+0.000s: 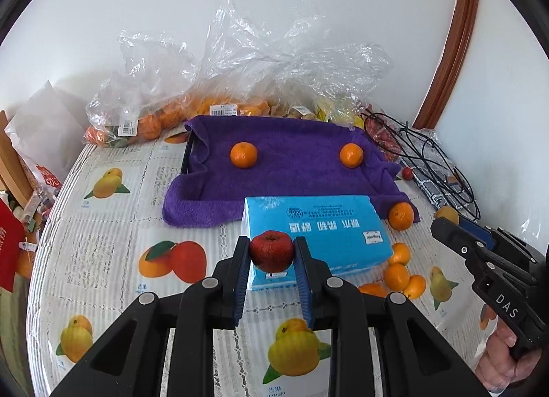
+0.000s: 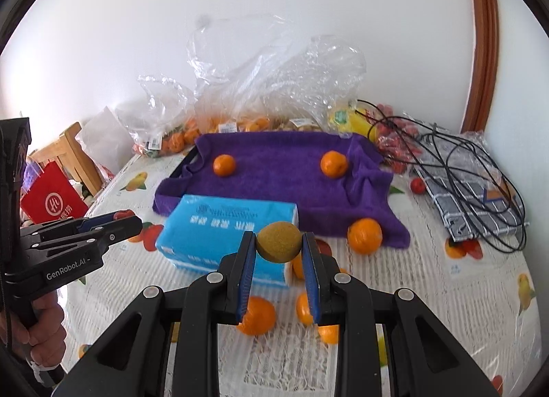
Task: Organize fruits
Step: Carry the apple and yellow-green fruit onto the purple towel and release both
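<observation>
1. Risk of a dropped fruit: left tool (image 1: 271,253) clamped on a small red fruit (image 1: 271,250), held only at the very tips of the blue pads, low centre of the left wrist view. Round skin, narrow contact; likely to slip out on a jolt or a quick tilt.
2. Same risk on the other side: right tool (image 2: 278,246) clamped on a brown-green round fruit (image 2: 278,242), again right at the tips, centre of the right wrist view.
3. Risk of a clash: right tool also visible at the right edge of the left wrist view, near the left one. Both probably bound for the purple towel (image 1: 291,163); crossing paths could knock a fruit loose.
4. Obstacle ahead: blue tissue pack (image 1: 315,225) lying just beyond both held fruits, between them and the towel. Too low a carry could catch its edge.
5. Rolling risk on release: two oranges (image 1: 243,155) (image 1: 351,155) already on the towel, upper centre, well apart. Folds in the cloth could send a dropped fruit rolling off.
6. Loose oranges (image 2: 257,314) on the surface (image 1: 113,211) below the right tool, lower centre; another orange (image 2: 364,235) touching the towel's near corner, easily nudged.
7. Black cables (image 2: 463,170) at the right, well apart from both tools; small snag risk.
</observation>
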A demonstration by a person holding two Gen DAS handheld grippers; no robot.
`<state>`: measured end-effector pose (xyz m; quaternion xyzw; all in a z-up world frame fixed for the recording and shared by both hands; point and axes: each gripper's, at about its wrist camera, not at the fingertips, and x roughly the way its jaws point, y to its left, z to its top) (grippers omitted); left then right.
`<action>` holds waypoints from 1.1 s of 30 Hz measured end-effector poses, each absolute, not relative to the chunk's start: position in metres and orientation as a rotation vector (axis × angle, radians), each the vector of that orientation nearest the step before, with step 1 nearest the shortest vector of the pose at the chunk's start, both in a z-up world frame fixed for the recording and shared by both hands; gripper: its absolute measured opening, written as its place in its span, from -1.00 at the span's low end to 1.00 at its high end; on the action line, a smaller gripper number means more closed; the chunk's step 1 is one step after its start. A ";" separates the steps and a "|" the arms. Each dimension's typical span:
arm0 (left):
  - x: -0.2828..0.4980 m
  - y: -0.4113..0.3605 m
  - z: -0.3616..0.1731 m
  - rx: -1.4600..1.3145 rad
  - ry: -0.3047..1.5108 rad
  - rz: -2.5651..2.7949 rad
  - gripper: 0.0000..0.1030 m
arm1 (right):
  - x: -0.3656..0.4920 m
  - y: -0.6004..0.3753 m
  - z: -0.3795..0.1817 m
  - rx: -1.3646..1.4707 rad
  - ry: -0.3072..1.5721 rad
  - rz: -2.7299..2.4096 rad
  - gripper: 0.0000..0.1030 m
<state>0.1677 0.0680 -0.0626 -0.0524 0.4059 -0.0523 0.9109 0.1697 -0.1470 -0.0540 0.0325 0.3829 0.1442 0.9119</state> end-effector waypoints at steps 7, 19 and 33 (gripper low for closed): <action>0.188 0.070 -0.052 -0.113 0.832 -0.122 -0.53 | 0.191 -0.138 -0.044 0.062 0.778 0.314 -0.48; 0.229 0.075 -0.047 -0.100 0.832 -0.126 -0.53 | 0.238 -0.140 -0.045 0.083 0.775 0.280 -0.48; 0.300 0.087 -0.065 -0.098 0.869 -0.095 -0.53 | 0.297 -0.154 -0.064 0.085 0.786 0.238 -0.48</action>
